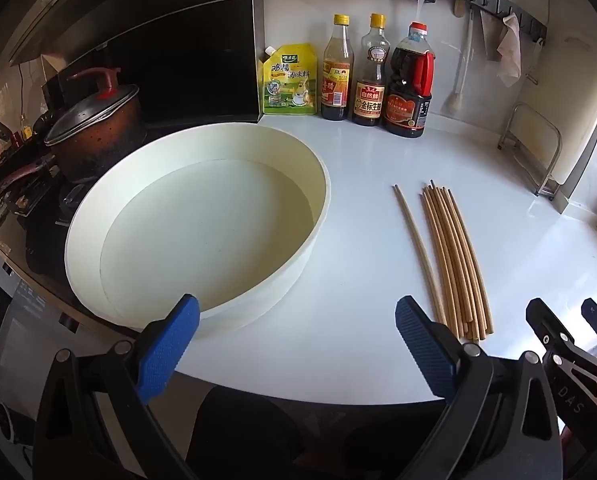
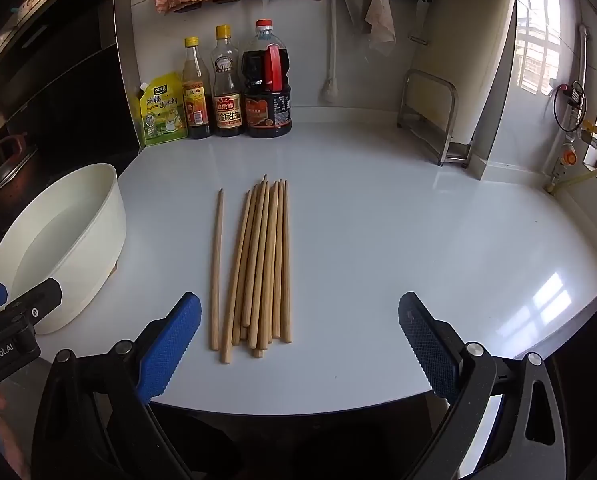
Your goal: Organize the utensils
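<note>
Chopsticks (image 2: 254, 268) lie bundled lengthwise on the white surface (image 2: 398, 240), one stray just left, right of the basin (image 1: 194, 224). Right gripper (image 2: 298, 344) and left gripper (image 1: 296, 344) hover near, fingers apart and empty, likely ready to gather them.

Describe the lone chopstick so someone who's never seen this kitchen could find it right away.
On the white countertop, right of the big white basin, lies a bundle of wooden chopsticks. The lone chopstick lies between basin and bundle, apart from the others with a bare gap between.
</note>
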A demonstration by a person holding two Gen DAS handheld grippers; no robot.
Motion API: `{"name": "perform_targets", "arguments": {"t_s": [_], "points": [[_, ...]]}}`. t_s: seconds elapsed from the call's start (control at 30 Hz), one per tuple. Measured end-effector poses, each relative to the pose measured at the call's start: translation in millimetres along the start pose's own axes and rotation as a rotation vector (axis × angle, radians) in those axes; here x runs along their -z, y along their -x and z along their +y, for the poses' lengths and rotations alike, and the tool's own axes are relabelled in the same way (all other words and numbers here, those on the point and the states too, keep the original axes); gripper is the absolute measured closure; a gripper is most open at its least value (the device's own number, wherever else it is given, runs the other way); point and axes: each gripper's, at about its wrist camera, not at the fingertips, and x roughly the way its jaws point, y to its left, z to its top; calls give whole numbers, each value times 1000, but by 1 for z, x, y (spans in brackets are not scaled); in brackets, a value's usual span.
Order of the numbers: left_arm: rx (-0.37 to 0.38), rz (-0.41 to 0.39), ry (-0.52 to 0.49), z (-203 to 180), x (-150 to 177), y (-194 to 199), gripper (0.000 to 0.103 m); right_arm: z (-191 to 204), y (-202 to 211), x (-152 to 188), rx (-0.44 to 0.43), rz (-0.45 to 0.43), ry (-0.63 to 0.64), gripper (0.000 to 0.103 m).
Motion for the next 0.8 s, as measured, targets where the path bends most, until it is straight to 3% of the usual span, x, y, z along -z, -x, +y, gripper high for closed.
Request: {"name": "perform_targets", "arguments": {"t_s": [0.8], "points": [[-2, -13, -11, -2, 2, 4, 6, -6, 3, -3, -3, -13, -13, 8]]}}
